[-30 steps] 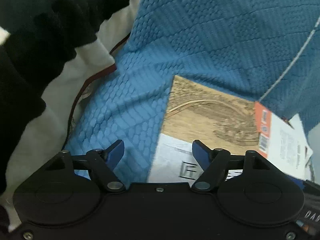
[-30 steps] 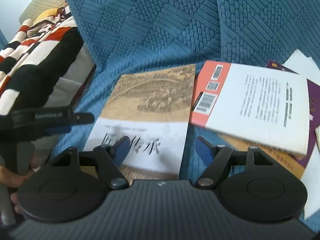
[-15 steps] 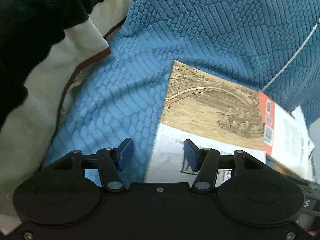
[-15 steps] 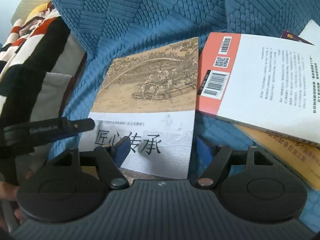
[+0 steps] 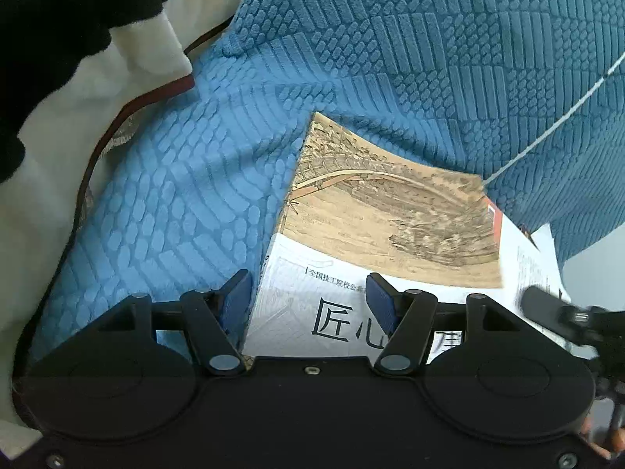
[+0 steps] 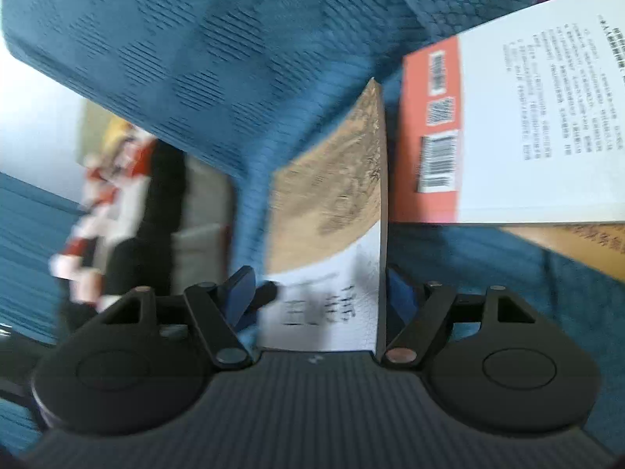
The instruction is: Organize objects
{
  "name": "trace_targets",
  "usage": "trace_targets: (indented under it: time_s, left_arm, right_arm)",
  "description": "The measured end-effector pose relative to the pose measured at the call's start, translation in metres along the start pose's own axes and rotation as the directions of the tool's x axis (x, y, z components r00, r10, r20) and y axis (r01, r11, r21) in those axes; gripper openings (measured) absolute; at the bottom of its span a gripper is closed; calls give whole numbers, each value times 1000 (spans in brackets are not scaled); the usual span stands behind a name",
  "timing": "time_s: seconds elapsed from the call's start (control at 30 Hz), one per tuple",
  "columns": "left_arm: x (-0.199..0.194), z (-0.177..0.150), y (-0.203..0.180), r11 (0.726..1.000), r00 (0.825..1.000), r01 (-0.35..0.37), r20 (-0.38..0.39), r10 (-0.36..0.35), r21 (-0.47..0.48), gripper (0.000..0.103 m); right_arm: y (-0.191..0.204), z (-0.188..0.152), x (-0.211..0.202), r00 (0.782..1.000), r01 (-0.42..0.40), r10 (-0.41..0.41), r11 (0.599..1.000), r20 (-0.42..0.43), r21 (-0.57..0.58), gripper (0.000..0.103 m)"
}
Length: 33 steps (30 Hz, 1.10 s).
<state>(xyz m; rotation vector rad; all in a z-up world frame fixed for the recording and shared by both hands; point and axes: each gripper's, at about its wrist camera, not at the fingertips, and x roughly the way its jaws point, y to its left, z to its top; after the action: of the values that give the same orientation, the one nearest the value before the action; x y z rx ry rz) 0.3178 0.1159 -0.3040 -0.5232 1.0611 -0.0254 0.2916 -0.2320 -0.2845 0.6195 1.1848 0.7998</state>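
On the blue quilted sofa cover (image 5: 218, 179) lies the painting-cover book (image 5: 375, 215), beside the orange-and-white book (image 6: 508, 125). Left gripper (image 5: 308, 297) straddles its near left corner, jaws opening, pads clear of it. Right gripper (image 6: 318, 293) spans the book's near end, jaws wide apart, gripping nothing

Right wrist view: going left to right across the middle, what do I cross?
Red, white and black striped fabric → blue quilted textured sofa cover → book with tan painted landscape cover → book with orange-and-white barcoded back cover.
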Motion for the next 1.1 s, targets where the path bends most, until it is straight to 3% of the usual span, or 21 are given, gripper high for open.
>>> trace_targets:
  time_s: [0.1, 0.27, 0.33, 0.4, 0.43, 0.57, 0.73, 0.9, 1.03, 1.1]
  left_arm:
    - [-1, 1, 3, 1000, 1000, 8, 0, -8, -13, 62]
    - [-2, 4, 9, 999, 1000, 20, 1, -20, -40, 62]
    - [-2, 4, 9, 999, 1000, 24, 2, -24, -46, 62]
    - [-2, 4, 9, 999, 1000, 24, 1, -24, -47, 62]
    - [-2, 4, 9, 999, 1000, 24, 1, -24, -46, 62]
    - [-3, 6, 13, 997, 999, 37, -6, -38, -70, 63]
    - [-6, 7, 27, 982, 994, 104, -11, -108, -159, 75]
    - [-10, 4, 46, 941, 980, 191, 5, -197, -278, 83]
    - [-5, -1, 66, 847, 940, 316, 21, -340, -428, 81]
    - [-5, -3, 69, 820, 926, 348, 29, -377, -455, 70]
  right_arm:
    - [5, -4, -4, 997, -73, 73, 997, -11, -2, 75]
    - [10, -15, 6, 994, -13, 10, 1000, -106, -24, 72]
    - [5, -23, 19, 982, 10, -12, 1000, -188, -9, 65]
    - [4, -29, 27, 976, 18, -14, 1000, -217, 12, 53]
    - [4, -32, 29, 976, 25, -20, 1000, -216, 19, 49]
    - [6, -31, 26, 982, 37, -31, 999, -188, 28, 16]
    - [14, -21, 16, 987, -58, 59, 998, -152, 15, 16]
    - [18, -8, 4, 982, -142, 145, 989, -118, 33, 16]
    - [22, -1, -3, 976, -192, 195, 981, -101, 38, 17]
    - [25, 2, -8, 975, -200, 200, 980, -99, 10, 16]
